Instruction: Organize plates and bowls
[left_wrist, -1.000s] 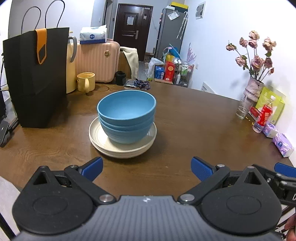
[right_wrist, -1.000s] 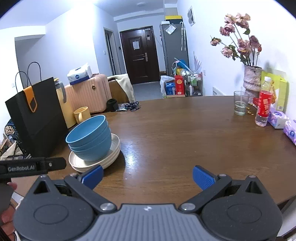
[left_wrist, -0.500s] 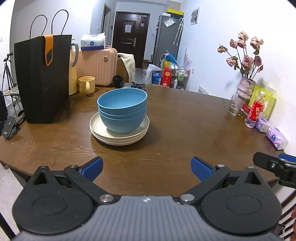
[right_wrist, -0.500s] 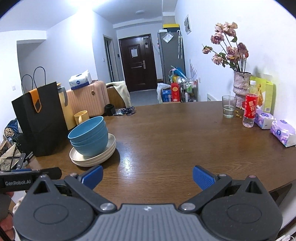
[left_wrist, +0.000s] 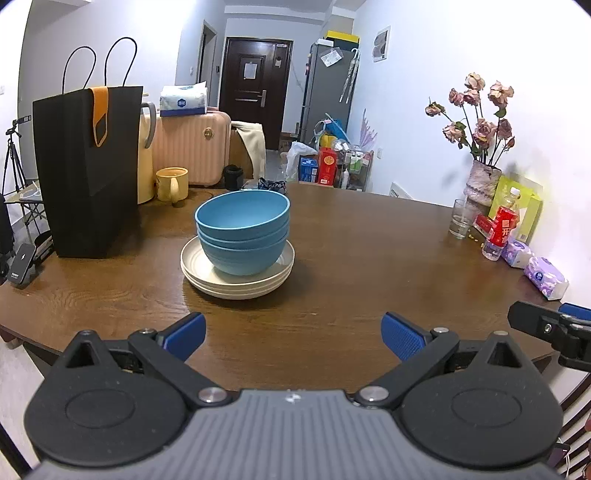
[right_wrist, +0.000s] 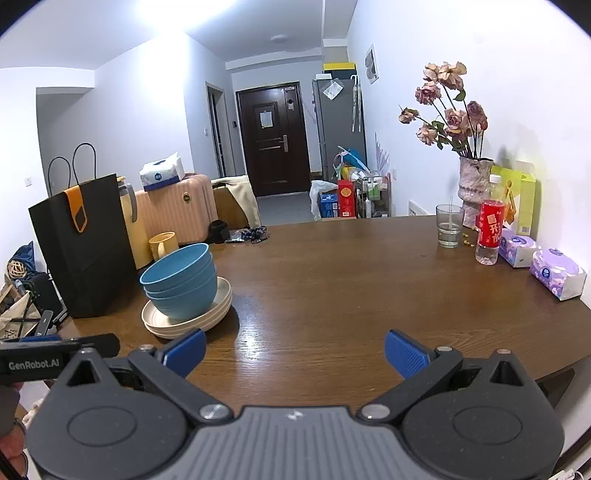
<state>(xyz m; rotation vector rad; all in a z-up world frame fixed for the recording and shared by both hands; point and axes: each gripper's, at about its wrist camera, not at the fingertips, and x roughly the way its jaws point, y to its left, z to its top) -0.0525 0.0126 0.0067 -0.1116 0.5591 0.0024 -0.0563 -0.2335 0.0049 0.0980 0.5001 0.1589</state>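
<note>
Jaws spread wide and empty on both the left gripper (left_wrist: 291, 332) and right gripper (right_wrist: 293, 349), short of the stacked blue bowls (left_wrist: 243, 232) on cream plates (left_wrist: 236, 280).

Each gripper, the left gripper (left_wrist: 291, 334) and the right gripper (right_wrist: 293, 349), has a ribbed grey body with a small white mark at its centre. Two round black discs flank it, and black arms are pinned by silver screws. The fingers (left_wrist: 400, 334) carry blue ribbed pads. White lettering "GenRobot.AI" runs along the left gripper's black side bar in the right wrist view.
</note>
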